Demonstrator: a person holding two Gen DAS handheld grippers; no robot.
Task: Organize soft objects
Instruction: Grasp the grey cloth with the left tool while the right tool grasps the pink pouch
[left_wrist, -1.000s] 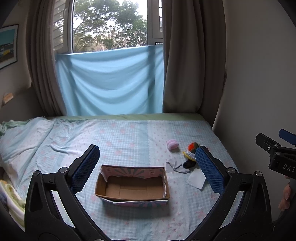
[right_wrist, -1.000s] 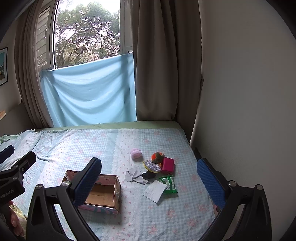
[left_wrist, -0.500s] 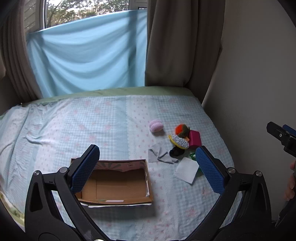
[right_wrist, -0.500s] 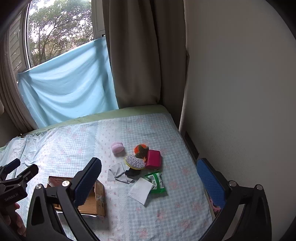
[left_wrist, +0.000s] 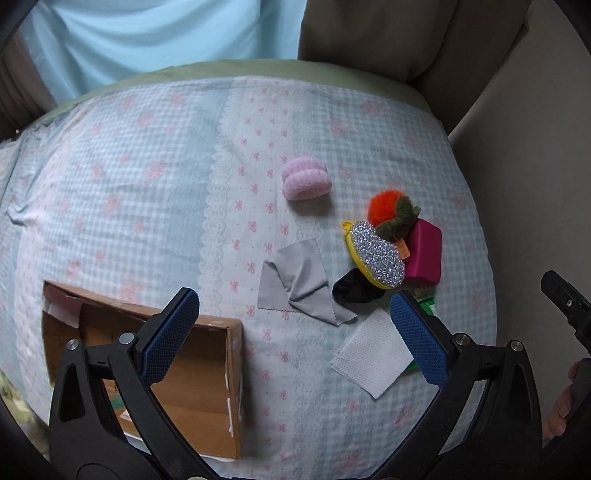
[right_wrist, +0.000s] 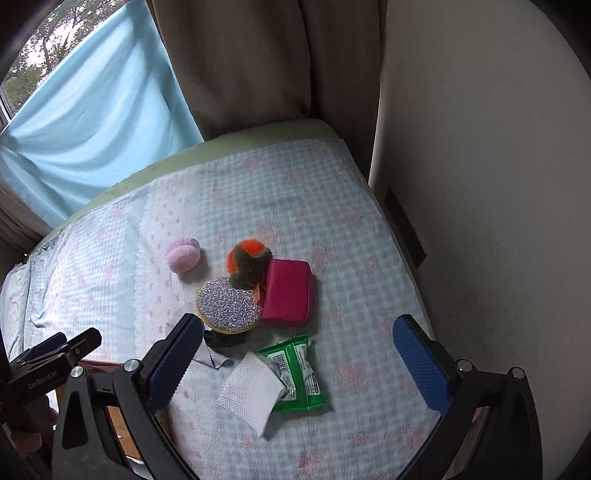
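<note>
Soft items lie in a cluster on the bed: a pink plush ball (left_wrist: 306, 182) (right_wrist: 183, 254), an orange-green pompom (left_wrist: 392, 215) (right_wrist: 248, 261), a glittery silver oval pad (left_wrist: 376, 254) (right_wrist: 226, 304), a magenta pouch (left_wrist: 424, 253) (right_wrist: 288, 292), a grey cloth (left_wrist: 300, 282), a black item (left_wrist: 352, 288), a white mesh cloth (left_wrist: 371, 353) (right_wrist: 251, 391) and a green wipes pack (right_wrist: 295, 373). An open cardboard box (left_wrist: 192, 365) sits at lower left. My left gripper (left_wrist: 293, 336) hangs open above the grey cloth. My right gripper (right_wrist: 297, 360) hangs open above the wipes pack.
The bed has a blue-and-pink checked sheet (left_wrist: 147, 177). A beige wall (right_wrist: 480, 184) runs along its right side, with brown curtains (right_wrist: 258, 62) and a blue cloth (right_wrist: 96, 122) at the far end. A hand (left_wrist: 565, 406) holds the other gripper at the right edge.
Both grippers have tilted down and moved closer to the bed and to the right. The cluster of items now fills the views; the window has dropped out of the left view.
</note>
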